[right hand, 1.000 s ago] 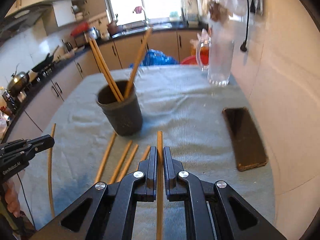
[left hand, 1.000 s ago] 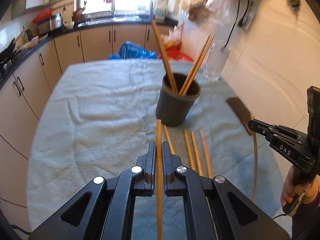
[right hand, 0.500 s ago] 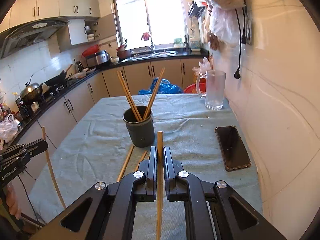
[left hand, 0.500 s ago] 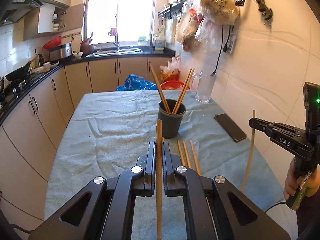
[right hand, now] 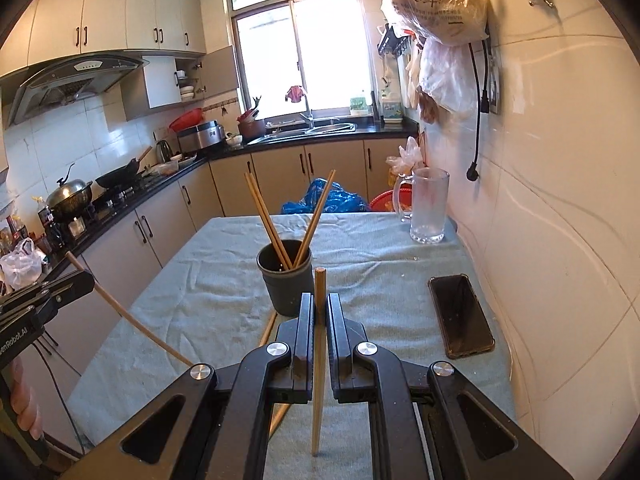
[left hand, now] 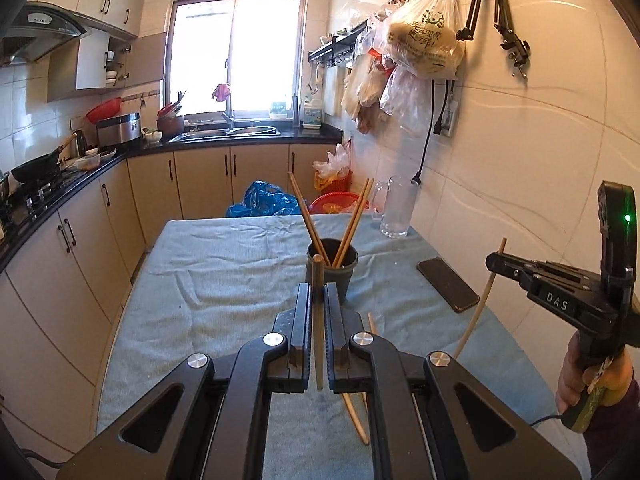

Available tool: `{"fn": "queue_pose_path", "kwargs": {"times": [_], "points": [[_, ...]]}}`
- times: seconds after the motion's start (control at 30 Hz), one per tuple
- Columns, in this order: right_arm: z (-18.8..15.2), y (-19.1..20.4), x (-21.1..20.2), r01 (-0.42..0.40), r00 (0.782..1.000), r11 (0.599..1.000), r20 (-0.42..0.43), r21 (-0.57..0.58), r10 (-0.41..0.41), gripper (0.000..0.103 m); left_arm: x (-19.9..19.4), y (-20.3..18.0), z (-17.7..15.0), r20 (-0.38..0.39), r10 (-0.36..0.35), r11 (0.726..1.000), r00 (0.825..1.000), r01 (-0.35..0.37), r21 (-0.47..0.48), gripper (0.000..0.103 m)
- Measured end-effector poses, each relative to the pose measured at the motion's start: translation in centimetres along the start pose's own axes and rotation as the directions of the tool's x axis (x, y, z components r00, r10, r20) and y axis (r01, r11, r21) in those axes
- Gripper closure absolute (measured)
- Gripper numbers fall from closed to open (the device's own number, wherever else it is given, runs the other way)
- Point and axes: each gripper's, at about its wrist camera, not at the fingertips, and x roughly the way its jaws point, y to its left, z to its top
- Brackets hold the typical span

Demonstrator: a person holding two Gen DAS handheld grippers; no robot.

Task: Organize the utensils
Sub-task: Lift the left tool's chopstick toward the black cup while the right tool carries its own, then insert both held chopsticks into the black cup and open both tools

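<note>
Above the table [left hand: 208, 280], both grippers clamp 1 chopstick each.

Bright window [left hand: 240, 52] above sink [left hand: 236, 131]; beige cabinets [left hand: 200, 176], white tiled walls [left hand: 520, 140].

A black phone [right hand: 460, 316] lies on the grey-blue cloth [right hand: 224, 280] at three o'clock; a glass mug [right hand: 428, 206] stands at one o'clock.

Chopsticks and holder cup on the cloth-covered table

Dark round cup [left hand: 331, 270] upright mid-table, three wooden chopsticks [right hand: 267, 220] leaning inside, splayed in a V. Loose chopsticks [left hand: 354, 412] flat on the cloth in front of the cup. One chopstick [left hand: 318, 320] pinched lengthwise in the left jaws; another [right hand: 319, 360] likewise in the right.
</note>
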Motion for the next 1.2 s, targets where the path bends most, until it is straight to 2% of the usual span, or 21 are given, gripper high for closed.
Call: {"fn": "queue_pose_path", "kwargs": {"times": [0.4,0.57,0.77,0.97,1.2], "points": [[4.2,0.8,1.2,-0.013,0.999,1.000,0.045,-0.021,0.014,0.097,2.1,1.4,4.7,0.001,-0.010,1.000,1.000,0.010,-0.017,0.098],[7.3,0.9,1.8,-0.022,0.996,1.000,0.091,-0.013,0.023,0.097,3.3,1.4,7.7,0.035,-0.014,1.000,0.999,0.015,-0.016,0.098],[11.7,0.6,3.5,-0.062,0.989,0.997,0.141,0.049,0.055,0.097,5.3,1.0,12.0,0.091,-0.012,1.000,0.996,0.014,-0.020,0.098],[14.9,0.1,5.9,-0.082,0.981,0.989,0.185,0.122,0.059,0.096,9.0,1.1,15.8,0.095,-0.029,0.999,0.995,0.033,-0.040,0.098],[16.3,-1.1,10.3,-0.065,0.986,0.982,0.162,0.175,0.037,0.096,14.5,1.5,16.4,0.036,-0.052,0.996,0.998,0.054,-0.065,0.098]]}}
